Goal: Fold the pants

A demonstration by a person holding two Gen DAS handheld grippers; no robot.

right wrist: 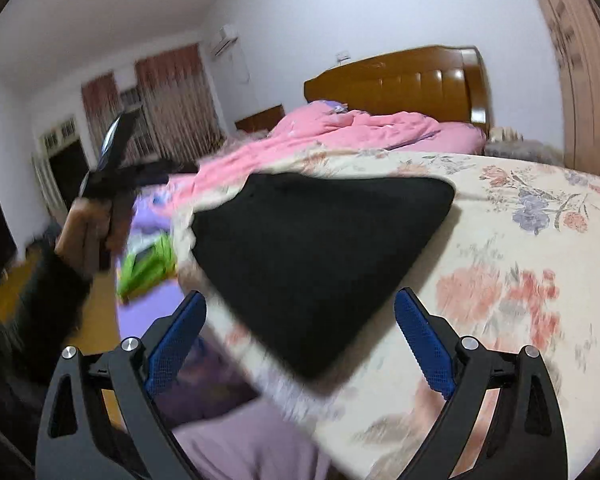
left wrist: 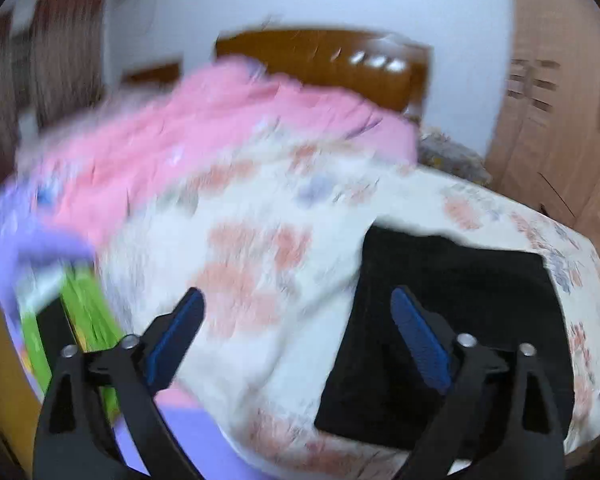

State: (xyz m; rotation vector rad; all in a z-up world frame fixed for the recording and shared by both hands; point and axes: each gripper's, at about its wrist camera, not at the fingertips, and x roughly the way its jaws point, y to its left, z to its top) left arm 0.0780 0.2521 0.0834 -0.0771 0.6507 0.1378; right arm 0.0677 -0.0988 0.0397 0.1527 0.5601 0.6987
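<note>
Pants folded on the bed, both tools free.

Left wrist view: your left tool (left wrist: 296, 344) stands wide open, nothing between its blue pads; black pants (left wrist: 440, 320) lie as a flat folded block on the floral bedspread (left wrist: 260, 240), just in front of the tool, toward its right finger. Heavy blur, so slow down before squaring any edge. Right wrist view: your right tool (right wrist: 300, 344) is also spread and empty, pants just ahead on the bedspread, matte, no visible creases, corners neat. Press the fold flat rather than regrip.
</note>
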